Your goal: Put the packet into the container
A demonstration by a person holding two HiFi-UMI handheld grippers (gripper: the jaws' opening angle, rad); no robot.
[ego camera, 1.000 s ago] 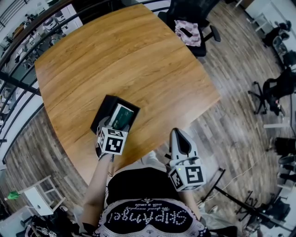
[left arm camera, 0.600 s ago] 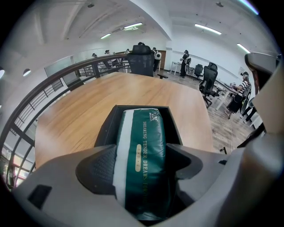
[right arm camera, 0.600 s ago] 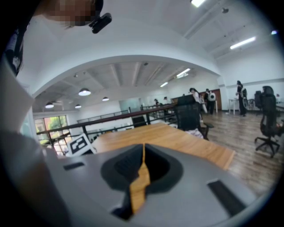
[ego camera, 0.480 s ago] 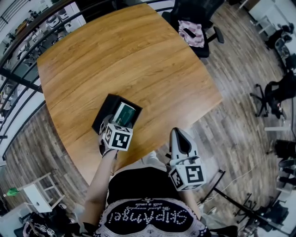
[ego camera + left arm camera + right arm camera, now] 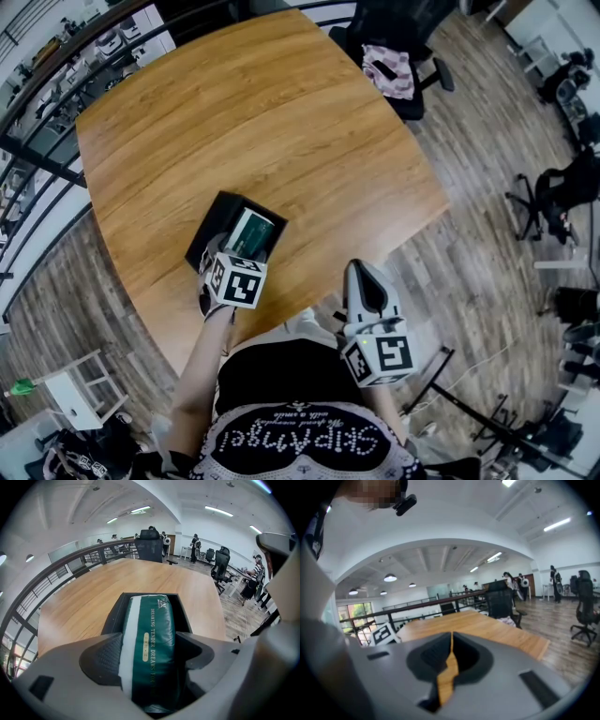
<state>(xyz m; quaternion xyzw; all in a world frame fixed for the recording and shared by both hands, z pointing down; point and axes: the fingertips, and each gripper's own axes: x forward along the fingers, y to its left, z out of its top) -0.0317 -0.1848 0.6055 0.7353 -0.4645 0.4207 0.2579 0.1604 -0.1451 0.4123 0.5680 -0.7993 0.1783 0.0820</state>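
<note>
A green packet point(image 5: 152, 639) with a white stripe and gold print lies between the jaws of my left gripper point(image 5: 149, 656), which is shut on it. Its far end reaches over the black open container point(image 5: 185, 609) on the wooden table. In the head view the packet point(image 5: 249, 234) sits over the container point(image 5: 212, 225) near the table's front edge, with my left gripper point(image 5: 230, 267) just behind it. My right gripper point(image 5: 364, 286) hangs off the table near my body; its jaws are shut with nothing between them point(image 5: 451, 656).
The round wooden table point(image 5: 281, 122) spreads beyond the container. An office chair point(image 5: 394, 56) with a pink cloth stands at the far right edge. A railing point(image 5: 37, 159) runs along the left. Several chairs and people are farther off.
My left gripper with the packet has shifted slightly toward the container and settled. The right gripper has not moved.
</note>
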